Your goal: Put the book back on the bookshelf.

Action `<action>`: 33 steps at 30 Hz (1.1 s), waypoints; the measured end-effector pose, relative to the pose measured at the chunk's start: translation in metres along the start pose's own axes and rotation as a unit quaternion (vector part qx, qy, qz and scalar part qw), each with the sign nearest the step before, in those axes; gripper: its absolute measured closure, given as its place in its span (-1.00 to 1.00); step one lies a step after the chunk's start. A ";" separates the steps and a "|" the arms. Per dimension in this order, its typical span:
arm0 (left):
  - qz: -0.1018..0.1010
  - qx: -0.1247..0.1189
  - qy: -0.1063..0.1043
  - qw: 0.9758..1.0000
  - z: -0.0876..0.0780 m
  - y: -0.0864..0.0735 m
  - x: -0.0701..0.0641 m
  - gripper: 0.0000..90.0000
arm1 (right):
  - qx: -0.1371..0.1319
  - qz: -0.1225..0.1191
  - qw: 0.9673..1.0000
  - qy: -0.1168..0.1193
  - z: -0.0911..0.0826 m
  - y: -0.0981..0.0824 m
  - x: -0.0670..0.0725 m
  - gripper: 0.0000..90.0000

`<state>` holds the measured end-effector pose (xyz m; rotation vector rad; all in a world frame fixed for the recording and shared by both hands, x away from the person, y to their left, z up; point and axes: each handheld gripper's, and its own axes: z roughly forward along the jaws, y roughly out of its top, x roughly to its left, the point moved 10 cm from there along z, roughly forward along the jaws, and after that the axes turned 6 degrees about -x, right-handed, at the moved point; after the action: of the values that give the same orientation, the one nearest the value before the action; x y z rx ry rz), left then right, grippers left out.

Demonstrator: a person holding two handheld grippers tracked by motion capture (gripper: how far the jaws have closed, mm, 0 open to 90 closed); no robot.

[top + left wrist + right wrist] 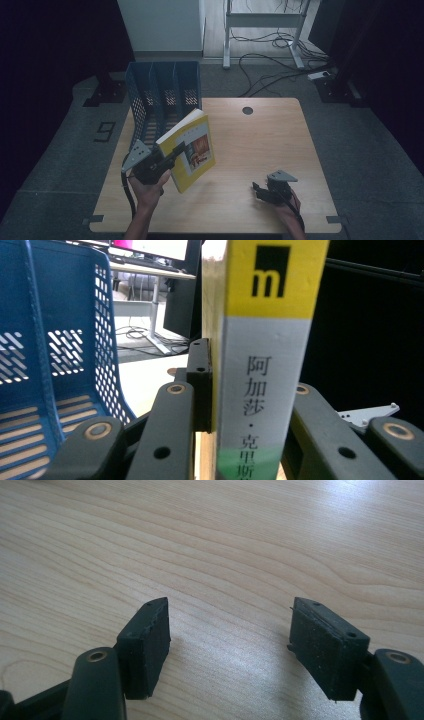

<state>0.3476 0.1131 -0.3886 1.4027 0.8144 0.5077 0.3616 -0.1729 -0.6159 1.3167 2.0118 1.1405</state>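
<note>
The left gripper [167, 157] pinches a thick yellow paperback book [192, 150] by its spine, holding it above the wooden table [260, 145] just in front of the rack [162, 92], long axis tilted up and away. The rack is blue perforated plastic with three upright slots, all empty. The right gripper [260, 190] rests low on the bare woodgrain, its flat black pads [145, 645] spread apart.

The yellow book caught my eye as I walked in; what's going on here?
A person holds a hand-held gripper in each hand at a wooden table. The left hand-held gripper is clamped on a yellow book, lifted off the table in front of the blue file rack. The right hand-held gripper rests low over the table, jaws open on nothing.
</note>
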 end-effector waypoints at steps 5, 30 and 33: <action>0.002 -0.003 0.007 1.000 -0.001 0.006 0.005 0.68 | 0.001 0.002 1.000 0.000 0.000 0.000 0.000 -0.29; -0.006 -0.021 0.041 0.999 0.000 0.024 0.031 0.68 | 0.007 0.007 1.000 0.002 0.001 -0.001 -0.001 -0.29; -0.006 -0.023 0.046 0.999 0.000 0.026 0.035 0.68 | 0.007 0.008 1.000 0.003 0.001 -0.001 -0.001 -0.29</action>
<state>0.3742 0.1421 -0.3696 1.3398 0.8796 0.5815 0.3618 -0.1733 -0.6175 1.3414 2.0193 1.1405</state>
